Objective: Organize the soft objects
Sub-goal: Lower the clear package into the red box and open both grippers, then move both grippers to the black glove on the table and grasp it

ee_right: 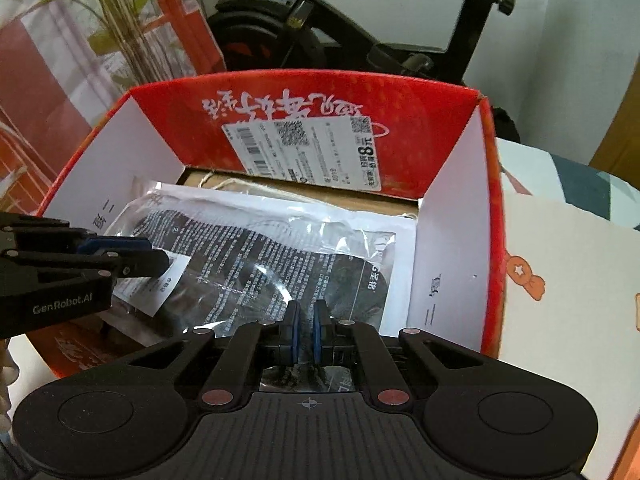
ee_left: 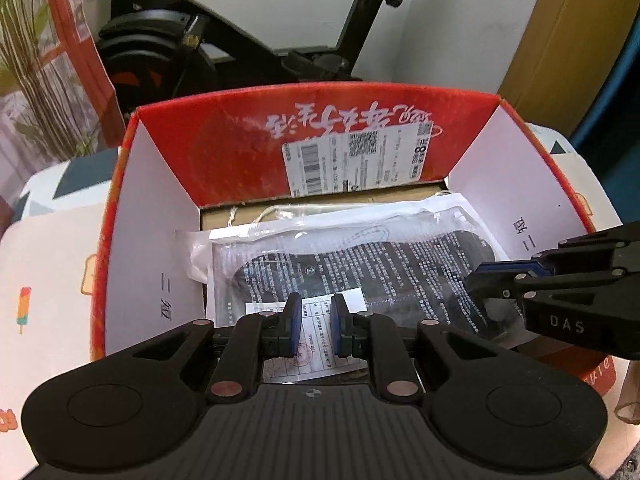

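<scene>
A clear plastic bag with dark insoles inside (ee_left: 360,268) lies flat in the big red cardboard box with white side flaps (ee_left: 152,216). The bag's near edge is at the near side of the box, and its far edge stops short of the far red wall, where a bit of pale string (ee_left: 272,212) shows.

The left gripper (ee_left: 316,326) has its blue pads a little apart, with the bag's white paper label (ee_left: 316,344) showing between them. I cannot tell if the pads touch the bag. The right gripper (ee_right: 306,334) has its pads nearly together at the bag's near edge, and I cannot tell if it pinches the plastic.

The bag looks light, floppy and slippery. It will likely sag and crinkle when lifted, so pinching a flat edge or corner of the plastic with both grippers looks best.

The shiny plastic hides much of the print. The bag's near edge is hidden behind the grippers. What lies under the bag cannot be seen. A black exercise bike (ee_left: 224,40) stands behind the box.
</scene>
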Action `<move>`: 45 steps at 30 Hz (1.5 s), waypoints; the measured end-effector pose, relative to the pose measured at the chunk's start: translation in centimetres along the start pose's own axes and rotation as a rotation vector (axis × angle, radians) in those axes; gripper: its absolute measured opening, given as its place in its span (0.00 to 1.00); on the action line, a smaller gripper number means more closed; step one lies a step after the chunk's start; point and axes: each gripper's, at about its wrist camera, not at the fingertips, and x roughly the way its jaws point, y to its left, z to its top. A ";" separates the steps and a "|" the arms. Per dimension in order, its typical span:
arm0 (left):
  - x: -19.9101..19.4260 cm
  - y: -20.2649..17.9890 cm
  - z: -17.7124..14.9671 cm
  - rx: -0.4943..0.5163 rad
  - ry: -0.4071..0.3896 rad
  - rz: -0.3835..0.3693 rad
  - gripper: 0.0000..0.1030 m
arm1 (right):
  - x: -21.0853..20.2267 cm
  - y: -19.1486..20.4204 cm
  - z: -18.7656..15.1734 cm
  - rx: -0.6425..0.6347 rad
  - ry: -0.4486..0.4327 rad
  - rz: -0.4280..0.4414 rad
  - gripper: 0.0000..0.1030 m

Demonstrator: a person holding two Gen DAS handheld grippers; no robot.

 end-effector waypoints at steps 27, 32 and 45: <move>-14.2 0.0 -10.9 0.025 -0.256 0.100 0.95 | -12.9 1.2 -8.4 0.012 -0.442 -0.118 1.00; -13.9 0.4 -14.7 -0.009 -0.209 0.093 0.95 | -13.5 1.5 -11.7 0.033 -0.443 -0.066 1.00; -11.6 1.2 -20.6 -0.154 -0.077 0.052 0.94 | -10.5 3.4 -18.8 0.007 -0.243 0.069 0.93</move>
